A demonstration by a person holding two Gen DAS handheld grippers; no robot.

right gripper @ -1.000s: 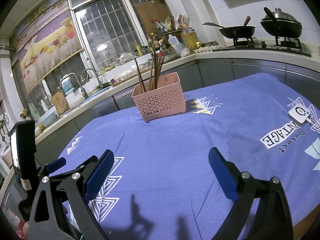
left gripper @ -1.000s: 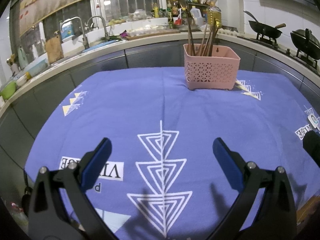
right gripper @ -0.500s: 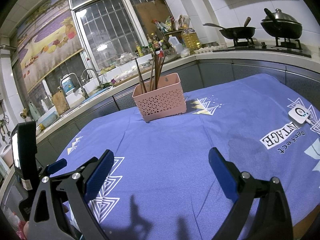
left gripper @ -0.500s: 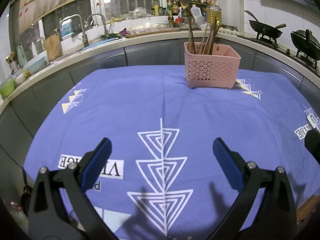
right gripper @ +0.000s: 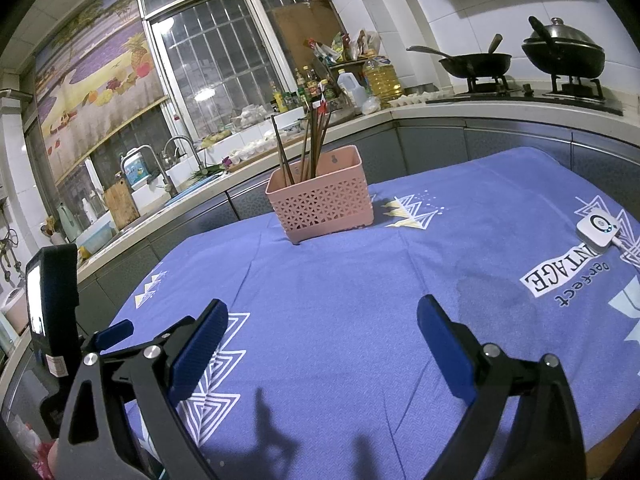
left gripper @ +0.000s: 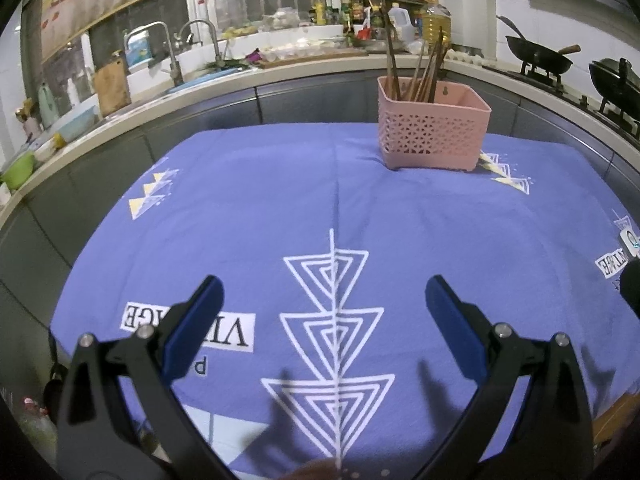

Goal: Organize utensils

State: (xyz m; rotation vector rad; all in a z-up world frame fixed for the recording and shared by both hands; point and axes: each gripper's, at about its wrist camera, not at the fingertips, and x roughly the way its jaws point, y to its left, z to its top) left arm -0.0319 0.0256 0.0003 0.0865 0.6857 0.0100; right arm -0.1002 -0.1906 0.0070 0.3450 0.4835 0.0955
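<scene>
Little has moved: both hand-held grippers, left [left gripper: 323,300] and right [right gripper: 322,322], still hover wide open and empty, chopsticks [left gripper: 420,70] already in the far pink perforated plastic basket [left gripper: 434,136], task seemingly finished.

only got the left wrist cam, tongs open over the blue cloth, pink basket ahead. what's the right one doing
Observer: The right tongs are open too, with nothing between them, above the blue patterned tablecloth.
Operator: anything loose on the cloth i can't see
Observer: No loose utensil shows. Near the cloth's right edge lies a small white square device with a white cable running off it.
Operator: cloth itself ok over there
Observer: There is a darker, damp-looking patch on it, just ahead of the right tongs.
</scene>
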